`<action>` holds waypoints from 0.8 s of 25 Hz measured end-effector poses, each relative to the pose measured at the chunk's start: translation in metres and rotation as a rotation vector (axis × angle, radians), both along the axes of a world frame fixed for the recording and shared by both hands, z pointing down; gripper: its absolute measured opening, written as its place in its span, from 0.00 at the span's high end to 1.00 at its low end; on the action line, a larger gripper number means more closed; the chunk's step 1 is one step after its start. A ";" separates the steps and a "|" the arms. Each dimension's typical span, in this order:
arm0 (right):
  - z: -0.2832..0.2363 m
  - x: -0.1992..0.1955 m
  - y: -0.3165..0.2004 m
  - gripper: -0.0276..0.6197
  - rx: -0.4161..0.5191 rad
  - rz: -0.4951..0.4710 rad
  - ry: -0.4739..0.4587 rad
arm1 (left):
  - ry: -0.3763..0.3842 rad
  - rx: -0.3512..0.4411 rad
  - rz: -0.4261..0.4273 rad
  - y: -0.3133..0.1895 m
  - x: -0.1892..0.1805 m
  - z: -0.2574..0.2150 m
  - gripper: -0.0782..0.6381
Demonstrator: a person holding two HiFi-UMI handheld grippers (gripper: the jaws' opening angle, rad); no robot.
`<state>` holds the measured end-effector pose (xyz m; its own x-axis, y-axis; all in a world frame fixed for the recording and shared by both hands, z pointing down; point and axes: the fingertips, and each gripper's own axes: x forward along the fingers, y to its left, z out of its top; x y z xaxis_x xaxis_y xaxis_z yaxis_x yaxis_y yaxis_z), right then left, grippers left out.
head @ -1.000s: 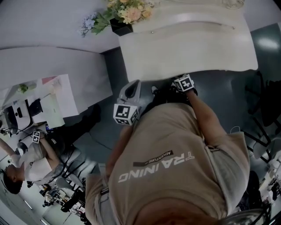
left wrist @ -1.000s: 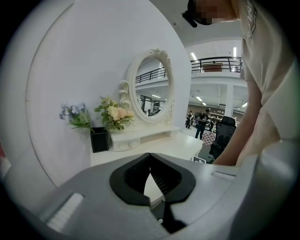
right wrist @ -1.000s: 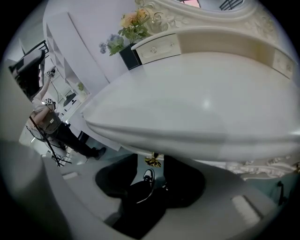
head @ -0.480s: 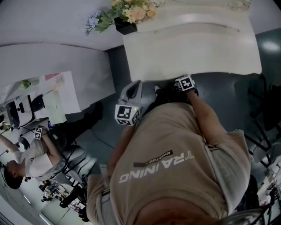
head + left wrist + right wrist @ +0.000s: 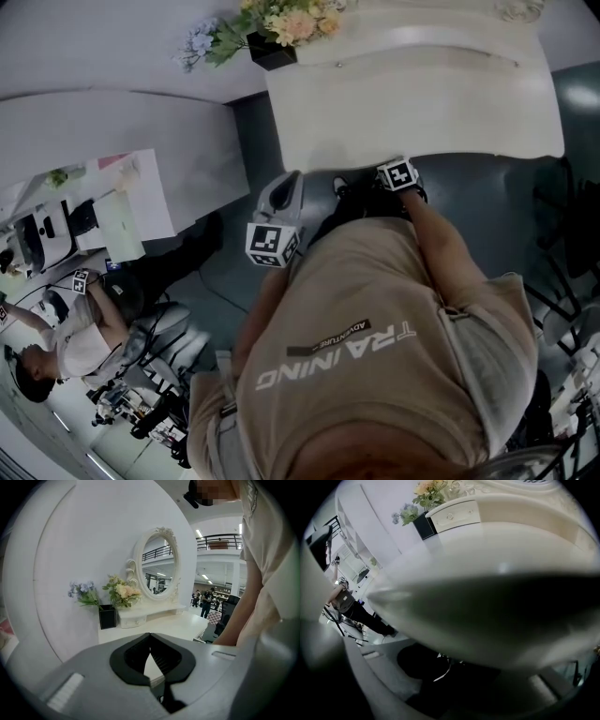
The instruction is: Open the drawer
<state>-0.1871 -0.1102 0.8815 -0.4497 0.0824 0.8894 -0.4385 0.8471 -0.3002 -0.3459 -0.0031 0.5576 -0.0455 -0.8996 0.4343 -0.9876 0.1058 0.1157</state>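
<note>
Reaching for the drawer is the step in hand, by my reading. A white dressing worktop [image 5: 412,103] fills the upper part of the head view, with an oval mirror [image 5: 159,564] and a black vase of flowers [image 5: 272,52] at its back, and the person [image 5: 375,356] stands against its near edge. The drawer itself does not show from above. I judge that it sits closed in the front panel beneath that edge, since nothing juts out there. The right tool [image 5: 443,670] points steeply down, tucked under the edge in deep shadow. Its jaws stand a little apart and have just been closing. It is too dark to tell whether a handle lies between them. The left tool [image 5: 150,638] hangs clear of the worktop, clenched on nothing. Next, the right tool needs to close firmly on the handle, then draw straight back toward the person, kept level so the grip does not slip.
</note>
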 end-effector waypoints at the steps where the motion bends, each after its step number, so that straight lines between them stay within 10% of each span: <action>1: 0.000 0.001 0.000 0.74 0.001 0.000 0.006 | 0.001 0.003 0.004 -0.002 0.000 0.000 0.88; 20: -0.011 0.029 0.048 0.74 -0.095 -0.094 -0.002 | 0.015 0.002 0.037 0.003 0.034 0.004 0.88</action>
